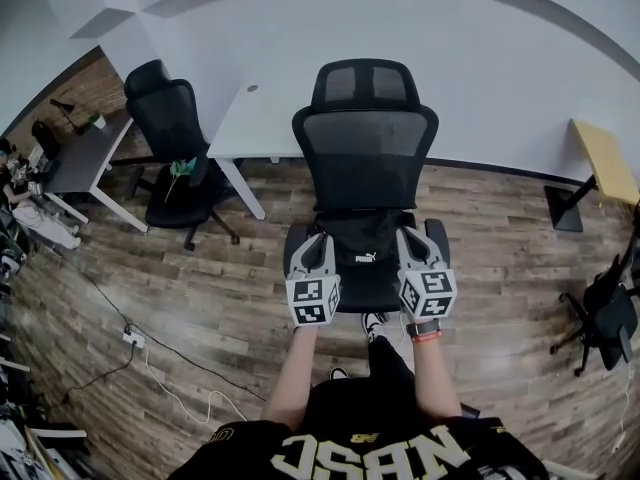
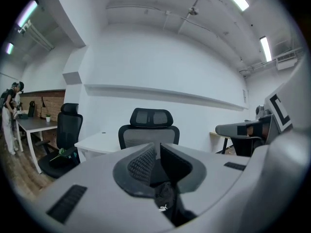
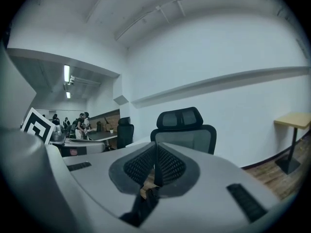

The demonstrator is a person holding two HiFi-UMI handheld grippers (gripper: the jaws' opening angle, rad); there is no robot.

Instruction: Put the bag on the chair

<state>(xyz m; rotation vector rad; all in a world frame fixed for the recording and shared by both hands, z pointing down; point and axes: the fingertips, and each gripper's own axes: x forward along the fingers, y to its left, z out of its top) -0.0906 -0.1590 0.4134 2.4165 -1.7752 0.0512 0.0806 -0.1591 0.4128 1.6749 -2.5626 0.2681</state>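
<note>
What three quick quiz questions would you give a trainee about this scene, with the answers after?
1. True or false: the right hand-held gripper is shut on the black bag.
2. The left hand-held gripper is: A open and empty; B shut on the bag; C out of view.
3. Fill in: in the head view, the bag shows over the seat of a black office ___.
Key: 1 true; 2 B; 3 chair.

chair [image 1: 365, 148]: black mesh back, matt
bag [image 1: 360, 240]: black cloth, matt
floor [image 1: 200, 303]: brown wood planks, faint sheen
desk [image 1: 262, 118]: white, smooth
</note>
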